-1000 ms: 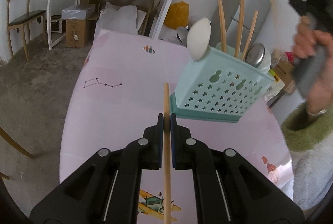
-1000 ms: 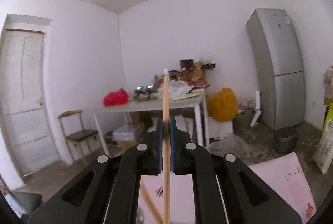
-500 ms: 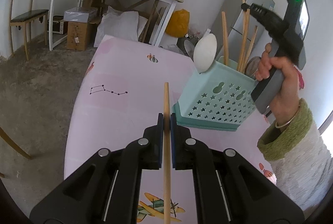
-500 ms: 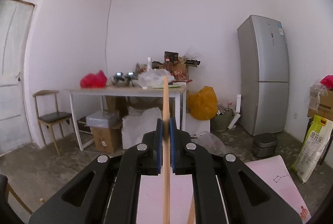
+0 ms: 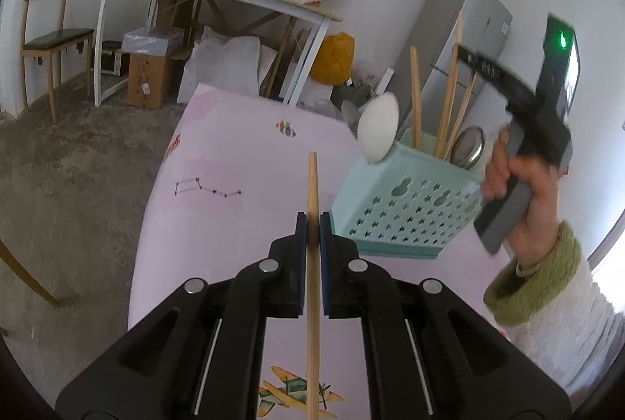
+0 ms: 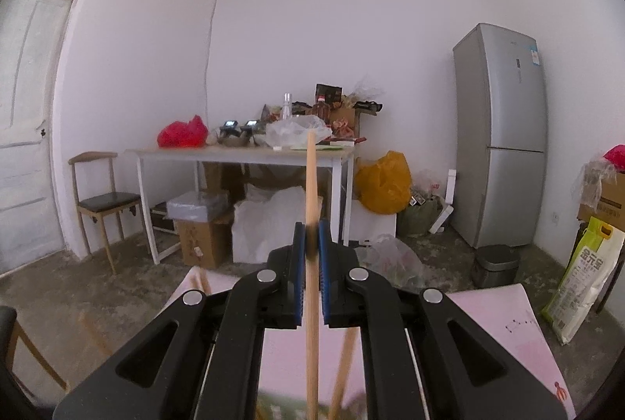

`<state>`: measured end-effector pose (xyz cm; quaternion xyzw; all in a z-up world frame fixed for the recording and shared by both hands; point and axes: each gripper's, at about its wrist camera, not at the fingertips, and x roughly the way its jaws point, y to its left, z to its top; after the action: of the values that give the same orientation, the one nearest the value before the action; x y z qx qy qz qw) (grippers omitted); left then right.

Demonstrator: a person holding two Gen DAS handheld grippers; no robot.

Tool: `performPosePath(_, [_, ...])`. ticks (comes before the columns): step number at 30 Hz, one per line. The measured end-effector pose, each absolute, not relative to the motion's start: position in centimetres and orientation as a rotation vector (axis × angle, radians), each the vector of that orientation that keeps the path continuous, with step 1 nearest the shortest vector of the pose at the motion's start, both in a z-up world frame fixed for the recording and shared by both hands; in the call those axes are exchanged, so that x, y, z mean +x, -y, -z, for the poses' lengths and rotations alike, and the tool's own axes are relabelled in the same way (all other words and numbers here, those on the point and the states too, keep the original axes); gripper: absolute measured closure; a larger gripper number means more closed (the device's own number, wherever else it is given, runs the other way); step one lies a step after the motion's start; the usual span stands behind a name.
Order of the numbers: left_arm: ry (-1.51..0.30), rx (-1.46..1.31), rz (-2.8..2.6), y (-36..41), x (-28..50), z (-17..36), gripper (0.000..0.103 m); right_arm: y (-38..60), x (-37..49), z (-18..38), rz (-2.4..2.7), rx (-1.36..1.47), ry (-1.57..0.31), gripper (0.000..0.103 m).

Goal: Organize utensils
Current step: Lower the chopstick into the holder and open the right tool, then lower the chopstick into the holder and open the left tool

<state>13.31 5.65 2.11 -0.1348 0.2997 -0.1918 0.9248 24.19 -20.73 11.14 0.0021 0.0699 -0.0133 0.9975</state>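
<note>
Standing clamped in the right hand-held gripper (image 6: 311, 244), a chopstick (image 6: 311, 185).

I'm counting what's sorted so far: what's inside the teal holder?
The teal holder holds wooden chopsticks, a white spoon and a metal spoon; lower parts are hidden by its walls.

A white side table (image 6: 242, 156) against the wall carries a red bag (image 6: 181, 133) (other clutter too); a wooden chair (image 6: 105, 201) stands left, a grey fridge (image 6: 502, 135) right.

A teal star-punched basket (image 5: 406, 209) stands at two o'clock, holding upright chopsticks (image 5: 415, 96), a white spoon (image 5: 378, 128) and a metal spoon (image 5: 468, 147).
</note>
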Motion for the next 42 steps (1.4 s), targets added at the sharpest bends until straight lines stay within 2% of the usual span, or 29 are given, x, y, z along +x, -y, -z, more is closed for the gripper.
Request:
performPosePath(2, [-0.591,-0.276,0.396,-5.8,13.0,-2.8,0.098,21.1,22.8,-10.7,0.014,0.009,-0.149,0.094])
performPosePath(4, [-0.558,-0.275,0.403,-6.0,12.7,-3.8,0.098,21.6,20.9,-10.2,-0.002,0.023,-0.164,0.078])
performPosePath(5, [-0.541,-0.276,0.408,-6.0,12.6,-4.3,0.098,21.9,19.9,-10.0,-0.010,0.035,-0.163,0.066])
performPosePath(6, [-0.527,-0.278,0.414,-6.1,12.4,-4.8,0.098,22.1,19.1,-10.0,-0.017,0.045,-0.159,0.061])
performPosePath(12, [-0.411,-0.298,0.492,-5.5,11.8,-9.2,0.098,23.7,12.7,-9.7,-0.013,0.106,-0.136,0.048])
performPosePath(22, [-0.213,-0.350,0.658,-2.1,13.4,-17.7,0.098,27.6,7.2,-6.6,0.061,0.247,-0.228,0.046])
performPosePath(27, [-0.137,-0.304,0.622,1.3,15.3,-19.7,0.098,29.7,6.3,-5.5,0.086,0.308,-0.246,0.046])
performPosePath(31, [-0.142,-0.269,0.579,3.9,17.0,-18.7,0.098,30.8,6.2,-5.1,0.096,0.324,-0.248,0.046])
performPosePath(37, [-0.296,-0.254,0.569,7.3,20.3,-13.0,0.098,32.2,6.1,-4.4,0.112,0.354,-0.255,0.046])
performPosePath(38, [-0.349,-0.273,0.584,7.4,20.8,-12.0,0.096,32.3,6.1,-4.2,0.113,0.359,-0.258,0.046])
performPosePath(42, [-0.390,-0.317,0.632,6.5,19.6,-10.5,0.060,32.6,6.1,-3.6,0.114,0.368,-0.280,0.046])
